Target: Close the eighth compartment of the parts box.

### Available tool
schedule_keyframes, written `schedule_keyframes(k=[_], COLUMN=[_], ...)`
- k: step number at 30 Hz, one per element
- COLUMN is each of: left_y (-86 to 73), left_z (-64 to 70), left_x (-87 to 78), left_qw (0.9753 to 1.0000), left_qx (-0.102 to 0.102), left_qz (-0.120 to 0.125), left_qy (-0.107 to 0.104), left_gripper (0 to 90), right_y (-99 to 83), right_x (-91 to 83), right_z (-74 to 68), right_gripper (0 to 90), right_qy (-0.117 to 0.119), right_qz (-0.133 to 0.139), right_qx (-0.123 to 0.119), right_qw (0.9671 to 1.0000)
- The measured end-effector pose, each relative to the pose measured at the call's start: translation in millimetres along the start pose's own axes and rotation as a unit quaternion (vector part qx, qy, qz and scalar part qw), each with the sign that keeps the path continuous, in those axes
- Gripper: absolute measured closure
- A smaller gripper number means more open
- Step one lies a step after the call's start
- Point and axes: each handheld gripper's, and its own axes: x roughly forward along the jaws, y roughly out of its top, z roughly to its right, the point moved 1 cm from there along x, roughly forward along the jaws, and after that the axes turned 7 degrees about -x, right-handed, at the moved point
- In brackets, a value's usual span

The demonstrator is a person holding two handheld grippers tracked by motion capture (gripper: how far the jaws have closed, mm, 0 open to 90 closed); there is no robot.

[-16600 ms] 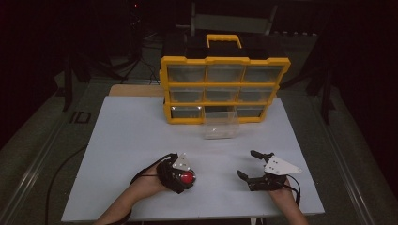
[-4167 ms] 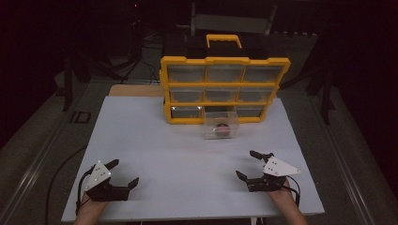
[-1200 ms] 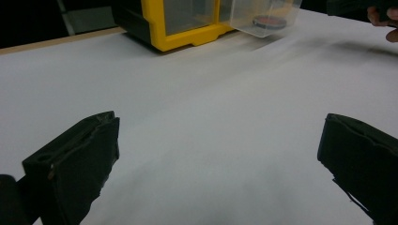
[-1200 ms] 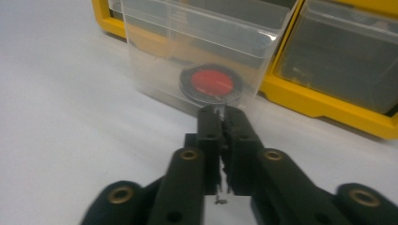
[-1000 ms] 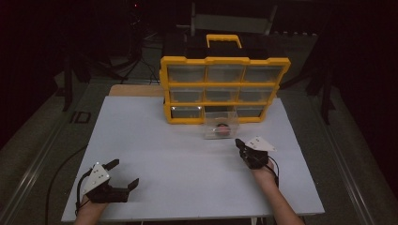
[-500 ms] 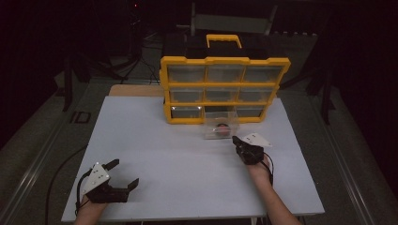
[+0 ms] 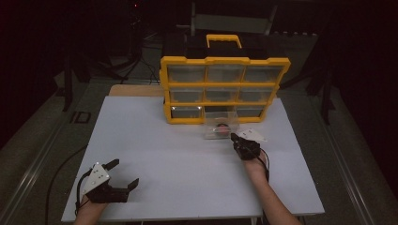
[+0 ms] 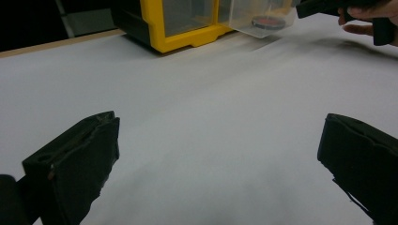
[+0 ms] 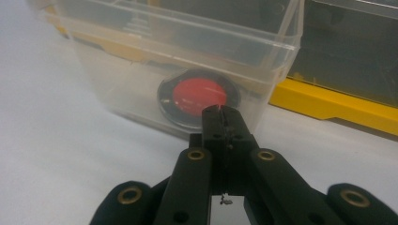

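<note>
Right gripper point(image 9: 220, 112): its two black jaws are pressed together with nothing between them. The tips sit right at the front wall of the drawer; I cannot tell if they touch it.
Clear plastic drawer point(image 9: 117, 65): pulled out of the bottom row of the cabinet. It rests on the table just ahead of the right gripper point(image 7: 238, 141).
Round black disc with a red middle point(image 9: 199, 96): lies flat on the drawer floor, just behind the front wall, straight ahead of the closed tips. In the high view the disc point(image 7: 221, 130) is a small red spot inside the drawer point(image 7: 210, 132).
Yellow cabinet with clear drawers point(image 7: 224, 88): stands at the far side of the table, behind the pulled-out drawer.
White table point(image 7: 155, 154): flat and bare between the two grippers.
Left gripper point(image 7: 124, 174): sits at the near left corner, well apart from the drawer. Its jaws are spread wide and hold nothing.
</note>
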Motion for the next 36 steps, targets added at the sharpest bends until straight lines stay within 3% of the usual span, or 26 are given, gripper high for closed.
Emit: schedule_keyframes(k=[36], left_y=[0.9], left_z=[-0.1], left_x=[-1.1], left_qw=[1.0000], left_qx=[0.001], left_qz=[0.002], left_qy=[-0.001], left_gripper=[0.0], right_y=[21.9], right_x=[22.0], right_z=[1.3], right_gripper=[90.0], right_qy=[-0.004], right_qz=[0.000], right_qx=[0.010], right_qw=[0.9999])
